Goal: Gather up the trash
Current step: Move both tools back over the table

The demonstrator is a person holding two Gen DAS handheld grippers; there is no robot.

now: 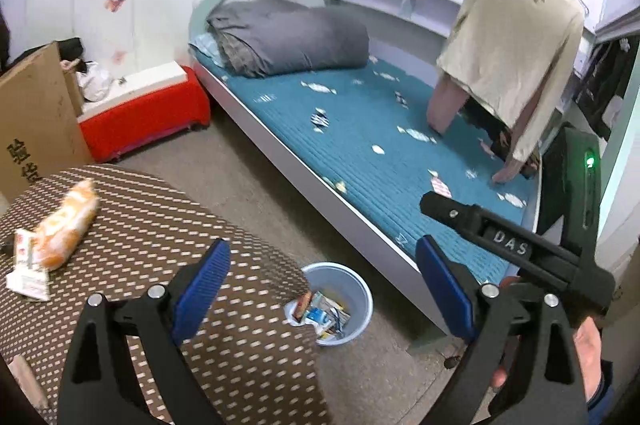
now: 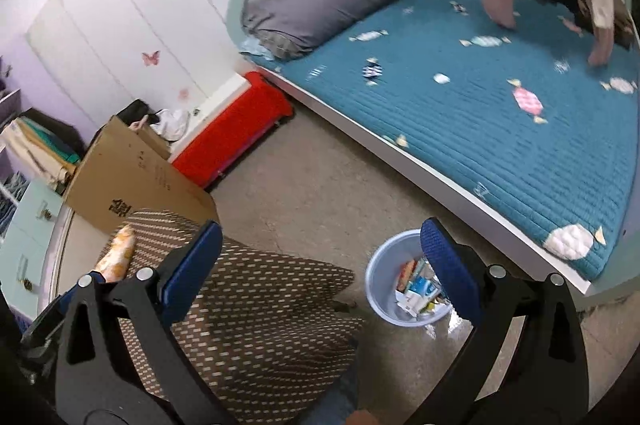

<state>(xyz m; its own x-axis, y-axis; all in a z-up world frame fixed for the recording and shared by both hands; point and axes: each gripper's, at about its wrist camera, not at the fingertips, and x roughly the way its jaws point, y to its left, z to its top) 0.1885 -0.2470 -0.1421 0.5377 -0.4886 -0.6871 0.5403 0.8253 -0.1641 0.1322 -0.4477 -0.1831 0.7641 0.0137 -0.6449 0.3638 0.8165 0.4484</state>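
Both grippers wide, nothing between: left gripper (image 1: 322,289), right gripper (image 2: 320,265). Bin (image 1: 360,291) on bare floor (image 2: 320,177), just right of table (image 1: 180,217) edge, near bed (image 2: 480,129) edge. Orange wrapper (image 1: 66,225) at table's far left.

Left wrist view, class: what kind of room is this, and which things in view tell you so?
Most likely a small bedroom: a bed with a teal quilted cover, a folded grey duvet on it, and clothes hanging above.

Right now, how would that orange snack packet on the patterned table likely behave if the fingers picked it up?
The orange snack packet looks like puffed, glossy film, so it is probably light and crushable, and may slip between pads. It lies flat on the patterned table, so it should slide rather than roll if pushed.
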